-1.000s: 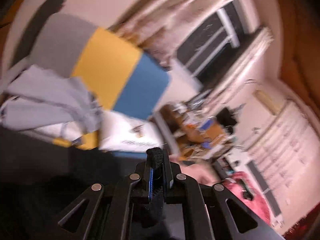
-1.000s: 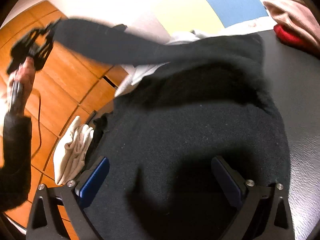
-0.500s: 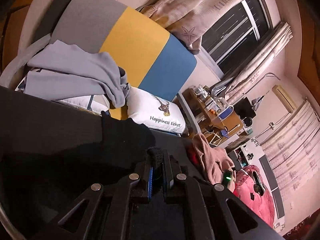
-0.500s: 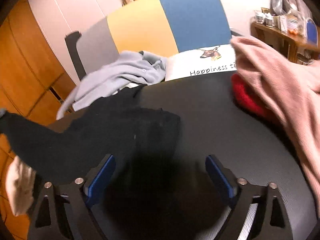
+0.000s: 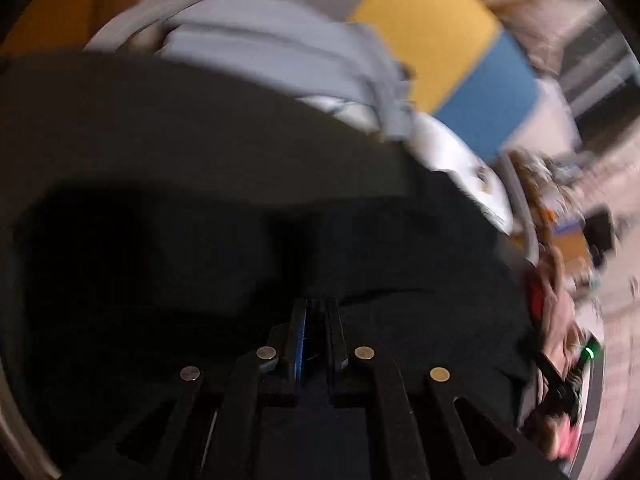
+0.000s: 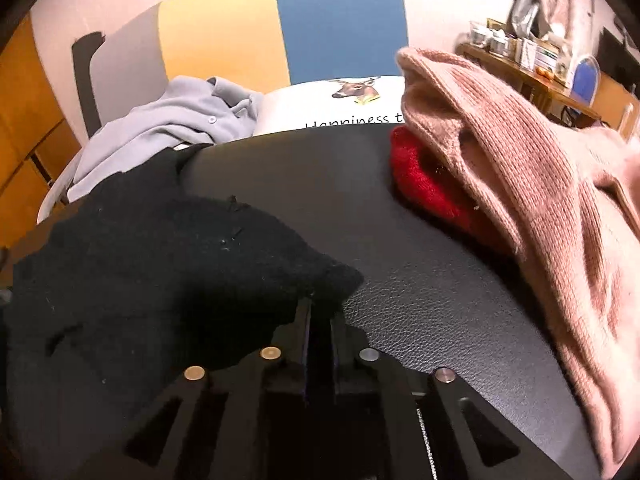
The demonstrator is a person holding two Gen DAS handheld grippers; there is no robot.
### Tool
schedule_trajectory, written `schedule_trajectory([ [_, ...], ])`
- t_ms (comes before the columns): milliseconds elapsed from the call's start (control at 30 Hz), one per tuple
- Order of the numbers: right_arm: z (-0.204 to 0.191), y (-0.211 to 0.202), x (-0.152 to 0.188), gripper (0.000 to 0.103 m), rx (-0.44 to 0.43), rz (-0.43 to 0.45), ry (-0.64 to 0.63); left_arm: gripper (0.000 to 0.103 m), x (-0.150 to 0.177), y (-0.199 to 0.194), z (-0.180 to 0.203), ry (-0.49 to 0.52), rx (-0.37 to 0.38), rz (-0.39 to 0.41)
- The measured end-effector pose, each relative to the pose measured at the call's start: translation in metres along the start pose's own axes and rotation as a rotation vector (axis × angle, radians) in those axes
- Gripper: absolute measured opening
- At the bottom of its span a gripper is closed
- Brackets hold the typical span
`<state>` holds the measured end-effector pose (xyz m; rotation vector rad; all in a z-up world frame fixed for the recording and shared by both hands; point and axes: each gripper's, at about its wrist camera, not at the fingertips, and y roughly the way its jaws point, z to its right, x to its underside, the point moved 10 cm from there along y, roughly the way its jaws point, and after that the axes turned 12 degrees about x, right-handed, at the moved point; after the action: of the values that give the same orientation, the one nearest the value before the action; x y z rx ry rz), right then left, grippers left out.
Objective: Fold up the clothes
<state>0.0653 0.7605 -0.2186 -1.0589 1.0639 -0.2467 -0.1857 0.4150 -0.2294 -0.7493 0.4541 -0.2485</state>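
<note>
So far the folding looks barely begun. In the left wrist view, blurred by motion, the left gripper has its jaws pinched nearly together on a bit of the black garment, which lies spread over the dark table. Beyond the garment, off the table's far edge, a grey shirt lies crumpled, with the grey, yellow and blue headboard behind it.

In the right wrist view the right gripper has its jaws closing on the near right corner of the black garment, and cloth sits between them. The garment lies rumpled, with no neat fold showing. To its right on the table, a pink knitted sweater is heaped over a red garment, both unfolded. The grey shirt sits beyond the black garment, beside a deer-print pillow. By my judgement every piece remains to be folded.
</note>
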Motion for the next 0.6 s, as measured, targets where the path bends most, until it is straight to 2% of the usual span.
schedule_trajectory([
  [67, 0.01, -0.004, -0.003, 0.039, -0.028, -0.014, 0.054, 0.007, -0.006, -0.006, -0.002, -0.092, 0.124, 0.042],
  [100, 0.016, -0.007, -0.005, 0.039, -0.041, -0.016, 0.082, 0.006, -0.015, -0.015, 0.002, -0.105, 0.179, 0.076],
  [133, 0.023, -0.018, -0.012, 0.039, -0.046, 0.029, 0.11, 0.004, -0.024, -0.023, 0.007, -0.098, 0.206, 0.104],
  [167, 0.026, -0.034, -0.02, 0.041, -0.05, 0.087, 0.105, 0.004, -0.03, -0.028, 0.012, -0.074, 0.206, 0.109],
  [233, 0.007, -0.061, -0.021, 0.041, -0.17, 0.117, 0.043, 0.004, -0.044, -0.037, 0.022, -0.026, 0.206, 0.118],
  [267, -0.005, -0.072, -0.018, 0.041, -0.229, 0.12, 0.002, 0.004, -0.046, -0.037, 0.025, 0.003, 0.181, 0.1],
  [300, -0.022, -0.082, -0.011, 0.041, -0.264, 0.127, -0.079, 0.005, -0.046, -0.036, 0.027, 0.019, 0.167, 0.09],
  [367, -0.062, -0.096, 0.014, 0.041, -0.305, 0.118, -0.278, 0.015, -0.041, -0.031, 0.028, 0.06, 0.13, 0.063],
  [433, -0.096, -0.098, 0.037, 0.04, -0.325, 0.1, -0.429, 0.018, -0.032, -0.025, 0.025, 0.066, 0.1, 0.041],
  [500, -0.115, -0.087, 0.05, 0.039, -0.284, 0.098, -0.531, 0.02, -0.023, -0.018, 0.024, 0.068, 0.106, 0.022],
  [567, -0.128, -0.067, 0.056, 0.039, -0.275, 0.051, -0.582, 0.021, -0.012, -0.01, 0.028, 0.089, 0.125, 0.004],
  [600, -0.128, -0.063, 0.055, 0.039, -0.27, 0.054, -0.584, 0.021, -0.006, -0.006, 0.032, 0.123, 0.125, -0.013],
])
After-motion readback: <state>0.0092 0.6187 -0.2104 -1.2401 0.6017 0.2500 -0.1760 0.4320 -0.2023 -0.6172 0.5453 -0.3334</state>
